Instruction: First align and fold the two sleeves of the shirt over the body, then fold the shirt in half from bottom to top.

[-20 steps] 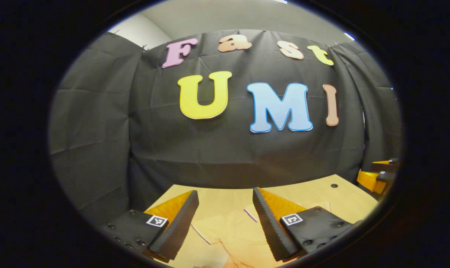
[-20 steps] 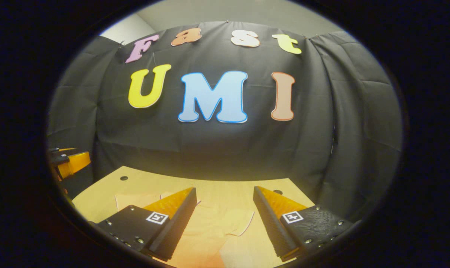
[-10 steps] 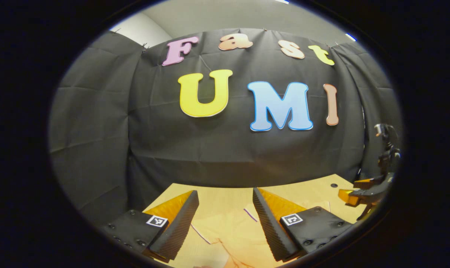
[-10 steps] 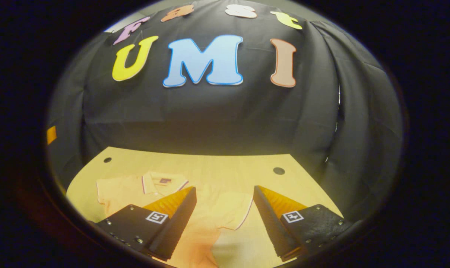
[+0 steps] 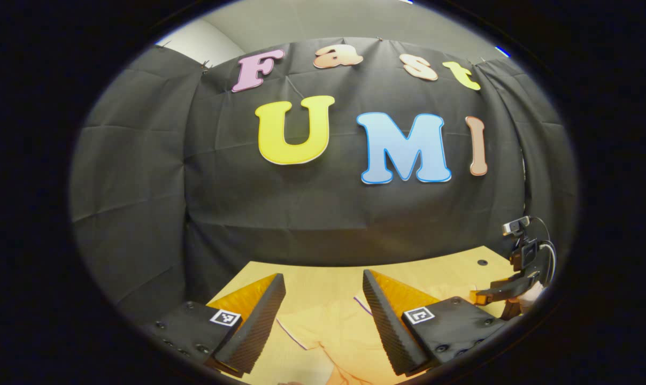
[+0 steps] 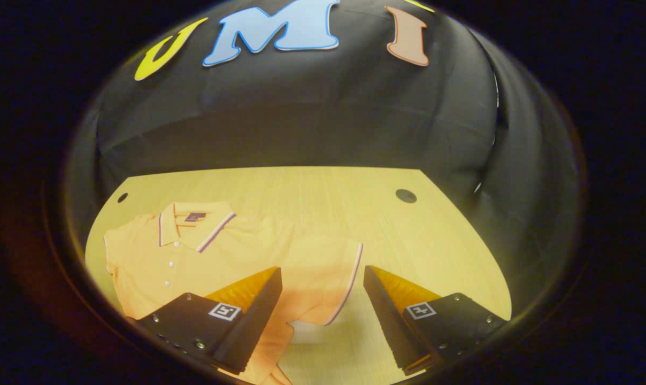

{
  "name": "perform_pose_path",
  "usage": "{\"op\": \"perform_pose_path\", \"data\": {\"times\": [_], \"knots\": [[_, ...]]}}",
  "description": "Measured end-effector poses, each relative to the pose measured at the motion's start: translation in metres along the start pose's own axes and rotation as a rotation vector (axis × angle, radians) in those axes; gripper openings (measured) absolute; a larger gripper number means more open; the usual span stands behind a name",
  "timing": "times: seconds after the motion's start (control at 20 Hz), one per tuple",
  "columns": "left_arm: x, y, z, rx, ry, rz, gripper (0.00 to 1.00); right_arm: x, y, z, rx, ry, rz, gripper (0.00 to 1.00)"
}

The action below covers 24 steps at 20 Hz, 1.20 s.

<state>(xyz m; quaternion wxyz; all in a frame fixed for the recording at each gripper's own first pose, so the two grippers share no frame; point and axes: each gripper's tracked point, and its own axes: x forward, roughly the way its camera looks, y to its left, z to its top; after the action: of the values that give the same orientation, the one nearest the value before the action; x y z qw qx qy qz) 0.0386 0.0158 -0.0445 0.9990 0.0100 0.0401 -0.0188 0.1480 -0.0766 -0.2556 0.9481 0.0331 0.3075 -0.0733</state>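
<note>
While it lies flat on the wooden surface (image 6: 323, 198), polo shirt (image 6: 205, 256): soft, light, limp; take hold at striped sleeve (image 6: 328, 272) cuff. Right gripper (image 6: 323, 299) open above sleeve; left gripper (image 5: 323, 315) open, empty.

Left gripper (image 5: 323, 310) held level, looking forward along its two fingers, jaws standing wide apart with nothing between them. Both fingers (image 5: 253, 321) raised, not touching anything. Right gripper (image 6: 322, 305) tilted downward at a steeper angle, jaws also wide apart and gripping nothing, fingertips hanging in the air. Seen from the left gripper view, the right gripper (image 5: 507, 291) far at the right edge, low, pointing to the left, with a small part of the holding hand (image 5: 531, 297) behind it.
</note>
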Motion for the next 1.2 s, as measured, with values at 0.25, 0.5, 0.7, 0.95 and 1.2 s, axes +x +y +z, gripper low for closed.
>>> {"op": "perform_pose_path", "data": {"times": [0.25,0.5,0.7,0.95,1.2], "knots": [[0.001,0.013,-0.002,-0.006,0.017,0.034,0.94,0.031,-0.011,-0.025,0.035,0.097,-0.031,0.96],[0.002,0.018,-0.006,-0.001,0.03,0.055,0.94,0.043,-0.019,-0.042,0.02,0.147,-0.036,0.96],[0.006,0.016,-0.009,-0.006,0.039,0.059,0.94,0.05,-0.012,-0.043,0.069,0.147,0.031,0.83],[0.009,0.013,-0.01,-0.008,0.045,0.061,0.94,0.049,-0.003,-0.039,0.108,0.145,0.106,0.28],[0.01,0.011,-0.012,-0.011,0.053,0.064,0.94,0.051,-0.002,-0.037,0.126,0.187,0.104,0.11]]}}
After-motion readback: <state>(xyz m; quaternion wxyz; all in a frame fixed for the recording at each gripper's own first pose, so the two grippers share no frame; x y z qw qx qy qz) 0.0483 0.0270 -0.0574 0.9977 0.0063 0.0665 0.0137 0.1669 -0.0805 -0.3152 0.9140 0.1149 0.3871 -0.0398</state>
